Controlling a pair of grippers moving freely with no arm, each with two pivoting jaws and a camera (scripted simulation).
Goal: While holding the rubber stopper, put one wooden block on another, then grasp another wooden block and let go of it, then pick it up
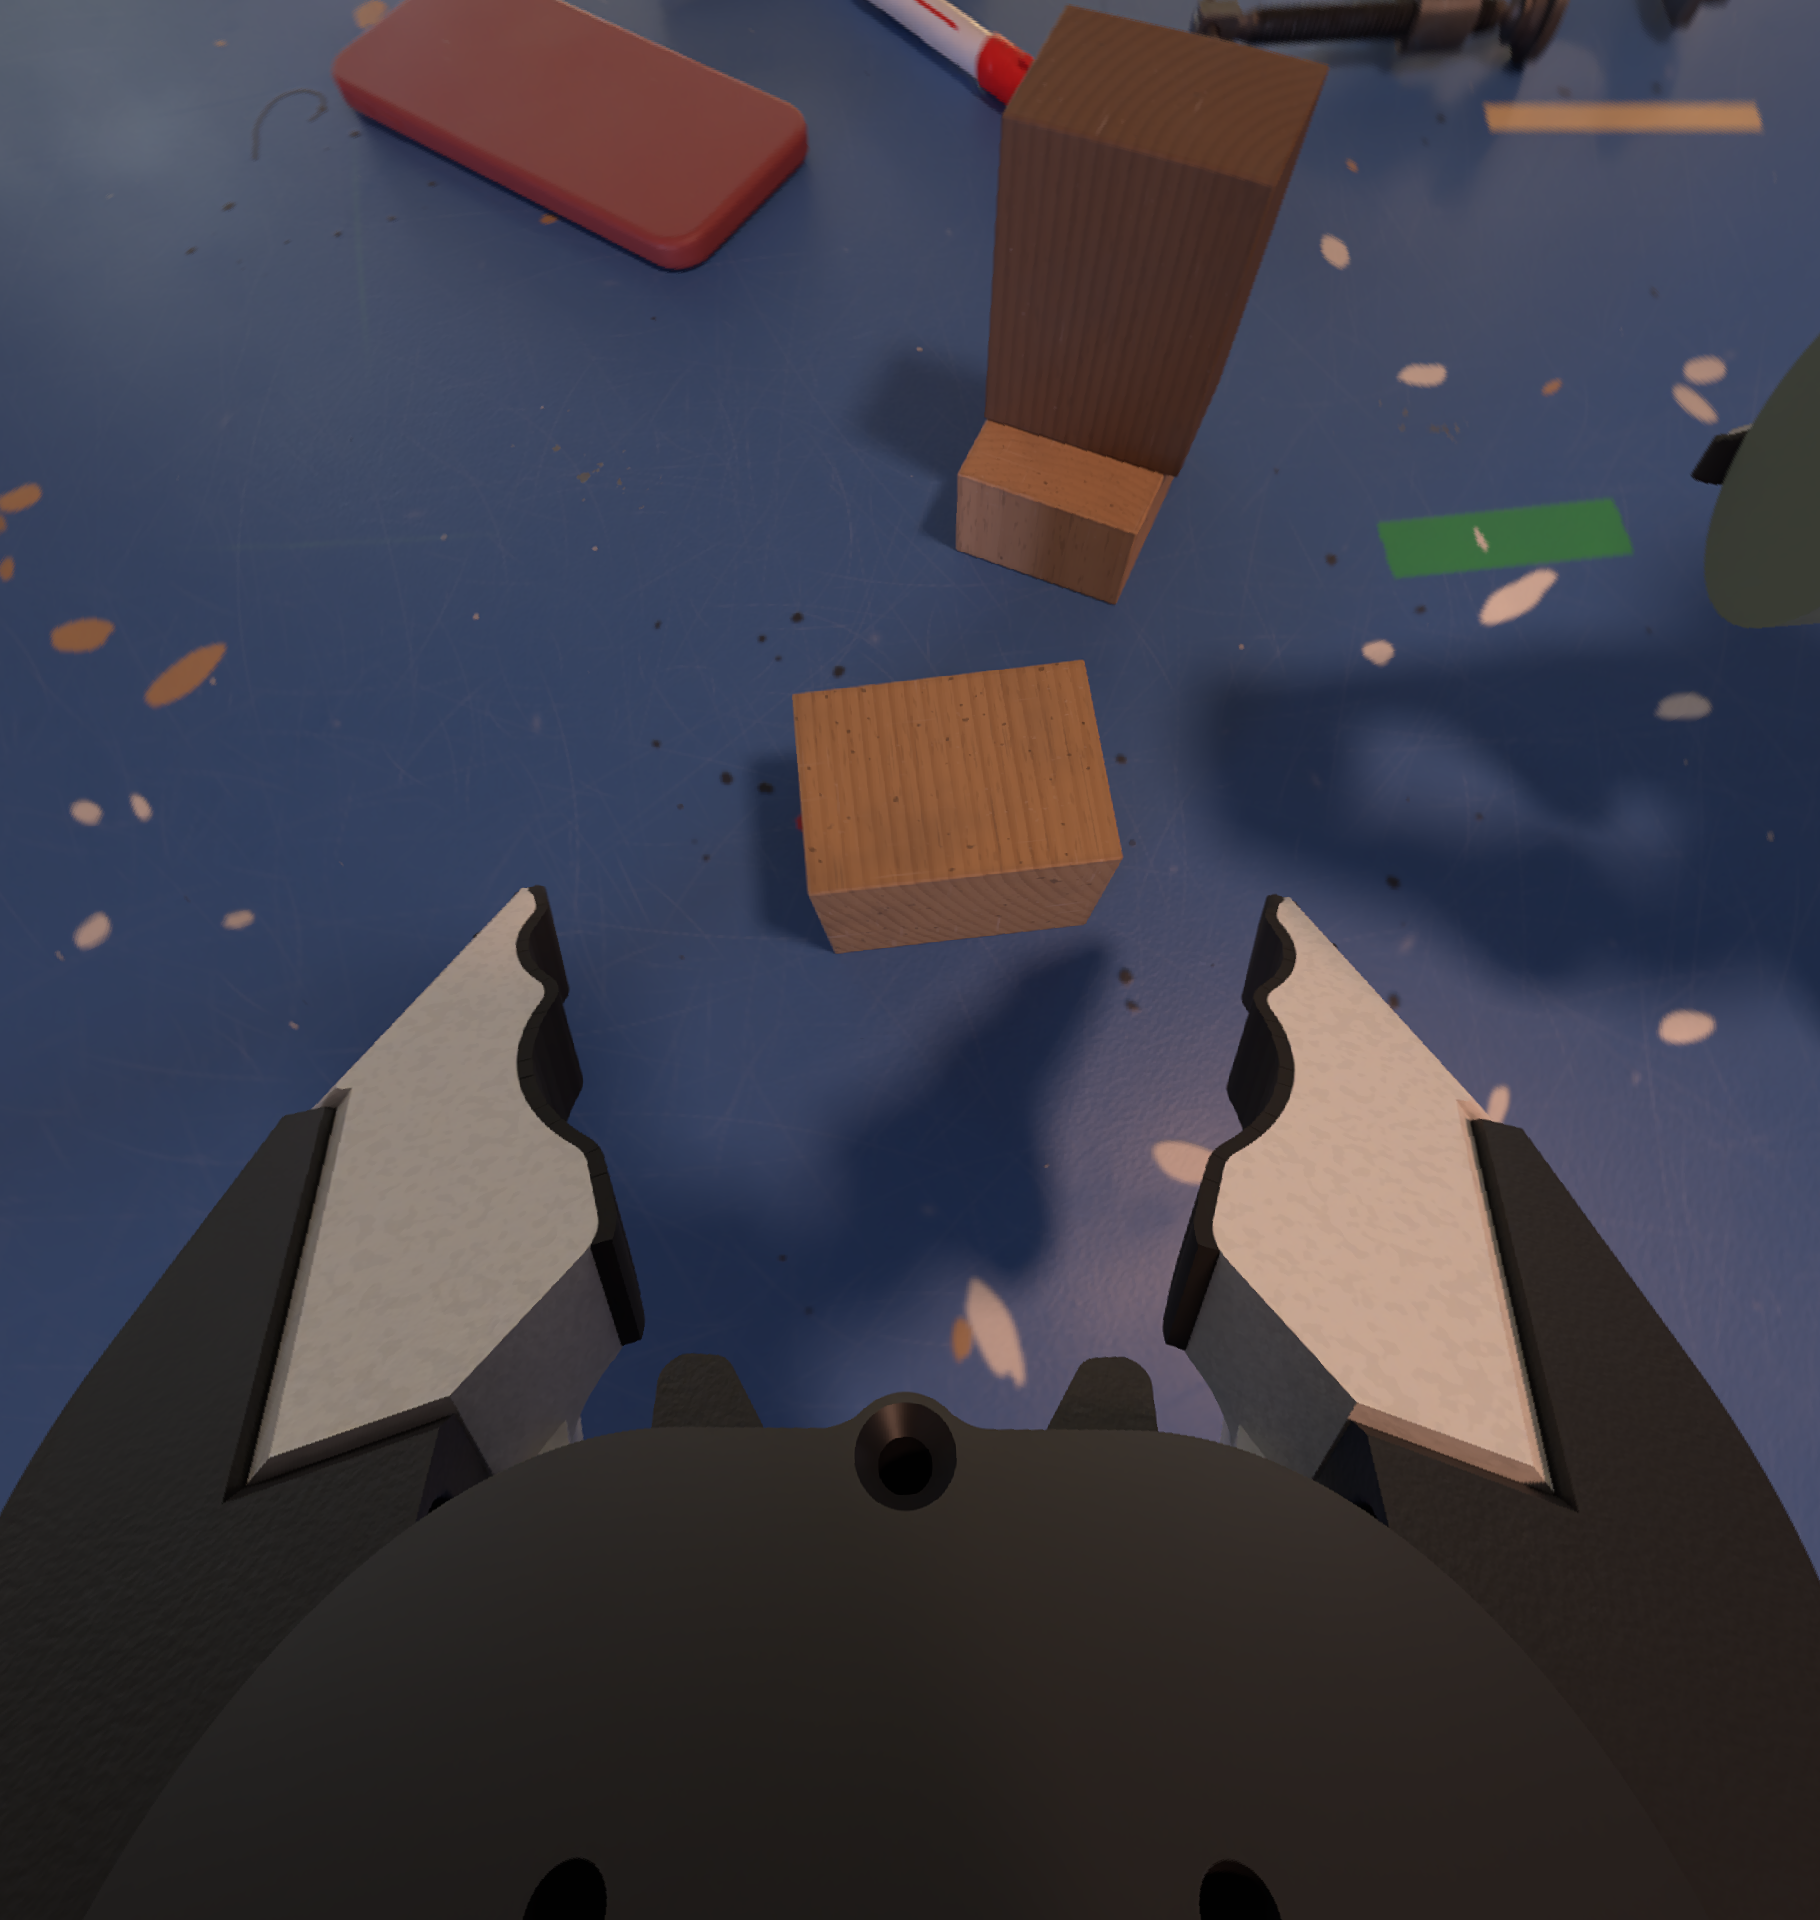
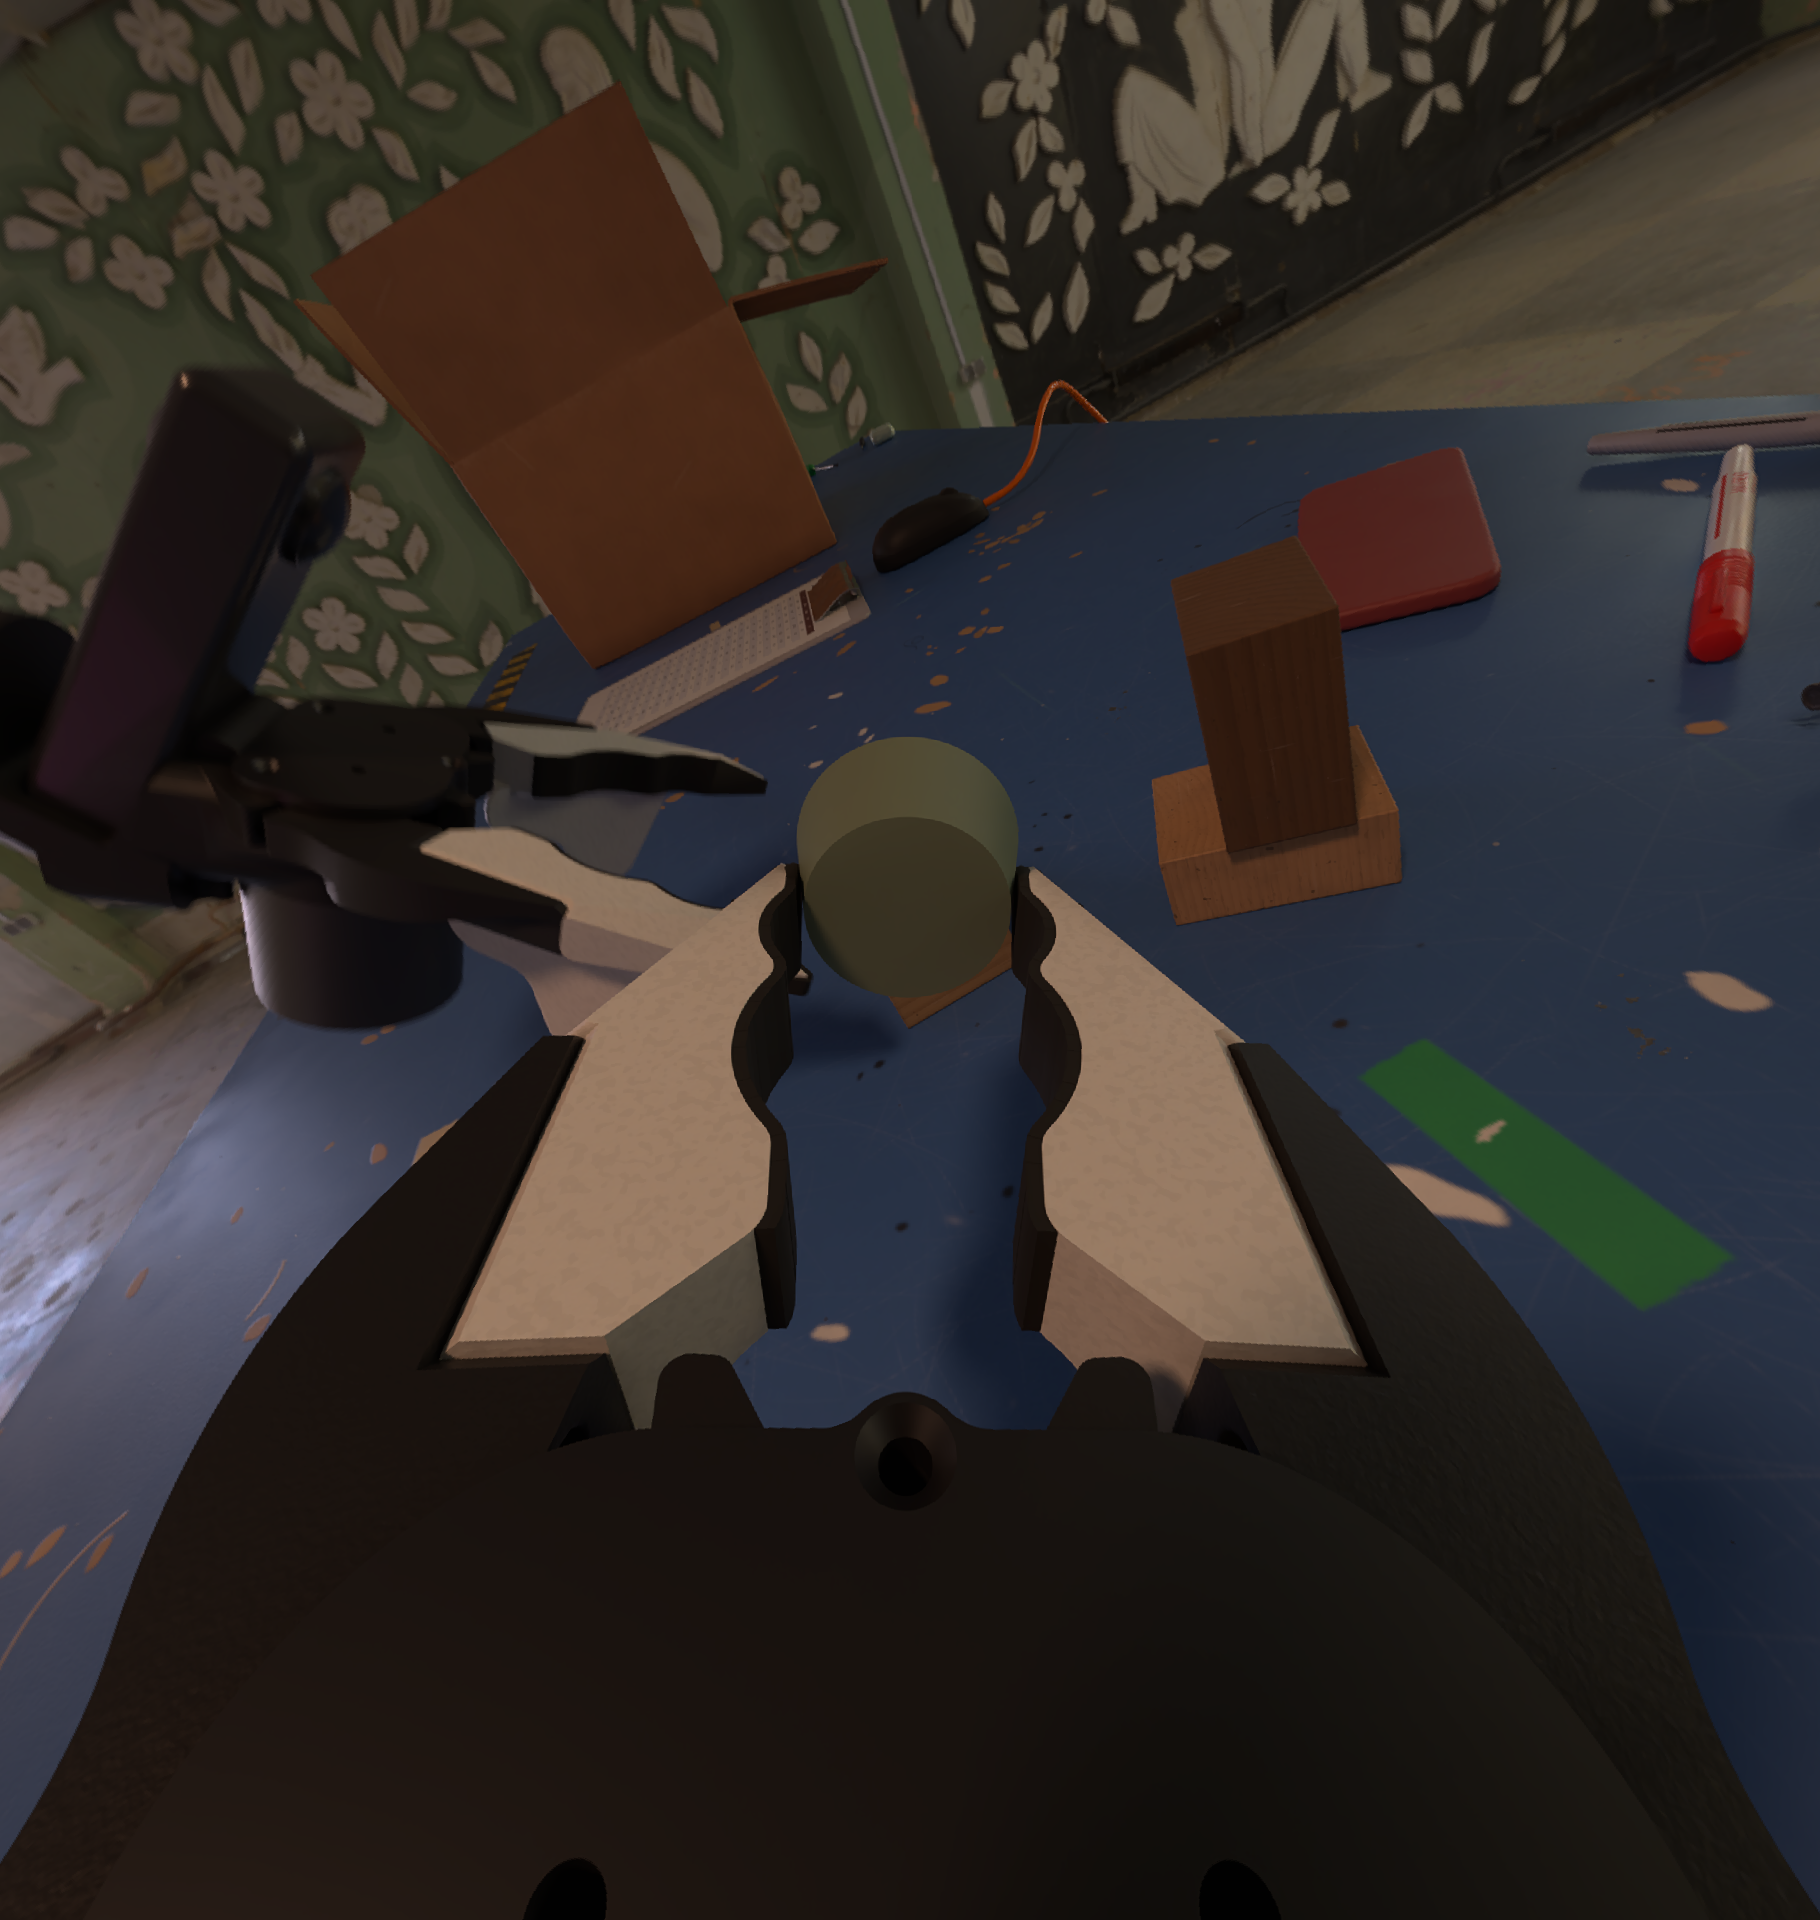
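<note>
A light wooden block (image 1: 953, 800) lies on the blue table, just ahead of my left gripper (image 1: 908, 906), which is open and empty, its fingertips to either side of the block's near edge. A tall dark wooden block (image 1: 1124, 260) stands on a flat light block (image 1: 1051, 509) farther off; the pair also shows in the right wrist view, dark block (image 2: 1264, 696) on light block (image 2: 1280, 862). My right gripper (image 2: 906, 878) is shut on an olive rubber stopper (image 2: 906, 873), held above the table. The stopper hides most of the loose block (image 2: 942, 1003).
A red flat pad (image 1: 573, 125), a red marker (image 1: 989, 52) and a bolt (image 1: 1384, 21) lie beyond the stack. Green tape (image 1: 1503, 535) is stuck to the table at right. A cardboard box (image 2: 573, 395), keyboard (image 2: 719, 655) and mouse (image 2: 927, 525) sit at the far edge.
</note>
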